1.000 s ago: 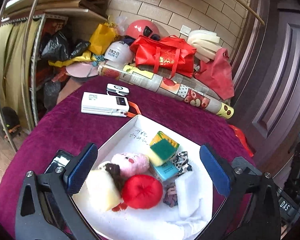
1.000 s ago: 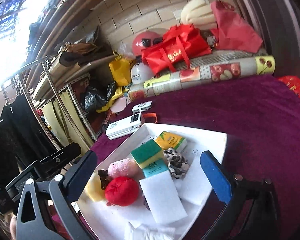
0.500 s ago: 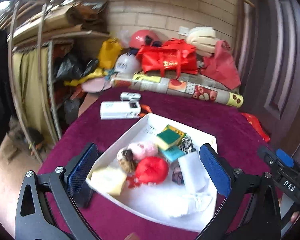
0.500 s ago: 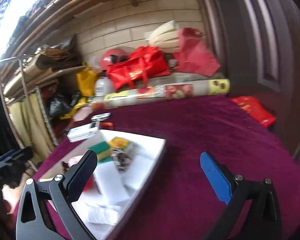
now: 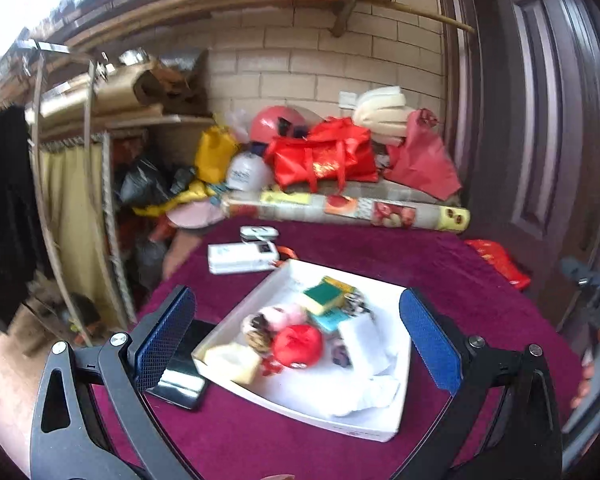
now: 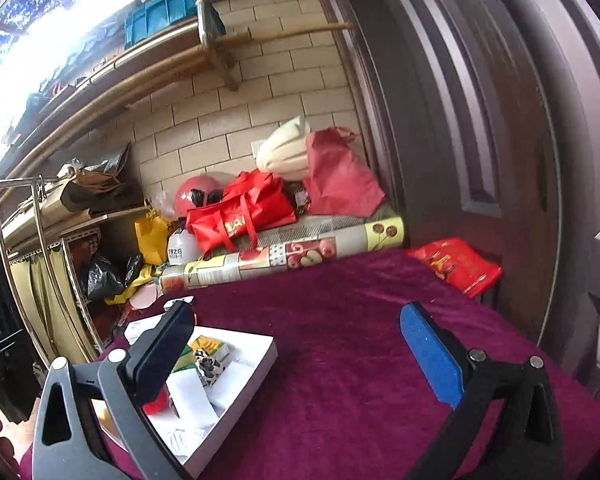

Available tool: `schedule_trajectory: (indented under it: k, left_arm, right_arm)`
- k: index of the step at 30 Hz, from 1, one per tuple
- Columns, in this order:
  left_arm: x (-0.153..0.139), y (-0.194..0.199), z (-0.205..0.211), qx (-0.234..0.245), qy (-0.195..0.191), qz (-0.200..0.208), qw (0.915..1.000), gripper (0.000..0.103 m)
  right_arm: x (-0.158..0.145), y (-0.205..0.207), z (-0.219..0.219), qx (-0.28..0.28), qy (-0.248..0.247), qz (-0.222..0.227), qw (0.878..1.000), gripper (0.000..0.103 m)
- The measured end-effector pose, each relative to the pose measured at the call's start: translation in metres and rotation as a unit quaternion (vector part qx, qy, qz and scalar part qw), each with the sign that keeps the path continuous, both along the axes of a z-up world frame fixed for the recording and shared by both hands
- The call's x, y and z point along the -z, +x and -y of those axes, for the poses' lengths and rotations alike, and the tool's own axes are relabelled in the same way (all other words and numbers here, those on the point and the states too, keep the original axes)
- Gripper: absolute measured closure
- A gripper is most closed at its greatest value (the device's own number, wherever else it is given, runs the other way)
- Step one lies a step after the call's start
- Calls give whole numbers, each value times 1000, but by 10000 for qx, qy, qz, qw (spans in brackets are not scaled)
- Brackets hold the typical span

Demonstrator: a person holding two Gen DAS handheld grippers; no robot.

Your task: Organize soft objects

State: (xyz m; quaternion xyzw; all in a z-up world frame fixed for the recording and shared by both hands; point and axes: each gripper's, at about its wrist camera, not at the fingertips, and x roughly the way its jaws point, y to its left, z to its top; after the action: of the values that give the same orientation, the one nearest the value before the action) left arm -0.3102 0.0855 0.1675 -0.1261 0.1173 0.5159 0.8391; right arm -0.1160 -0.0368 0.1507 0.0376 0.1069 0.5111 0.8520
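A white box point(image 5: 364, 426) lies on the purple tablecloth point(image 5: 380, 256) and holds several soft things: a red ball point(image 5: 298, 346), a pink plush point(image 5: 280, 316), a yellow sponge point(image 5: 234, 362), a green-and-yellow sponge point(image 5: 326, 294) and a white sponge point(image 5: 362, 338). My left gripper point(image 5: 298, 340) is open and empty, raised above and behind the box. My right gripper point(image 6: 296, 354) is open and empty over the bare cloth to the right of the box point(image 6: 256, 384).
A black phone point(image 5: 184, 372) lies left of the box. A white power bank point(image 5: 242, 258) and a small white device point(image 5: 258, 233) lie behind it. A rolled mat point(image 5: 352, 212), red bags point(image 5: 324, 158) and a metal rack point(image 5: 88, 184) stand at the back. A dark door point(image 6: 480, 120) is on the right.
Both grippers have pulled back and up from the box. The right gripper has swung right, so the box now lies at its lower left. Both stay open.
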Motion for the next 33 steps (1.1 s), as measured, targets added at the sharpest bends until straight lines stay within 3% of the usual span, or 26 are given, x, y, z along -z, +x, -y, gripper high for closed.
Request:
schedule_trajectory:
  k: [3,7,15,23,33]
  left_arm:
    - [-5,4,14,-295,269,-203,9990,0]
    - [-9,6,23,-177,269,-214,9993,0]
    - [0,8,43,-34,-72,-367,9993,0]
    - [15,27,43,-517,-78,-829,9952,0]
    - [20,14,34,-527,-352,-590,9962,0]
  right_arm:
    - [-5,0,15,359,103,90,9993,0]
    - [-13,8,43,743,454,-141,9961,0]
    - [-7,11,66,410,328,-370,9979,0]
    - [17,-1,52,152,-246,-318,9991,0]
    - [20,15,65,440,-35,-601,9972,0]
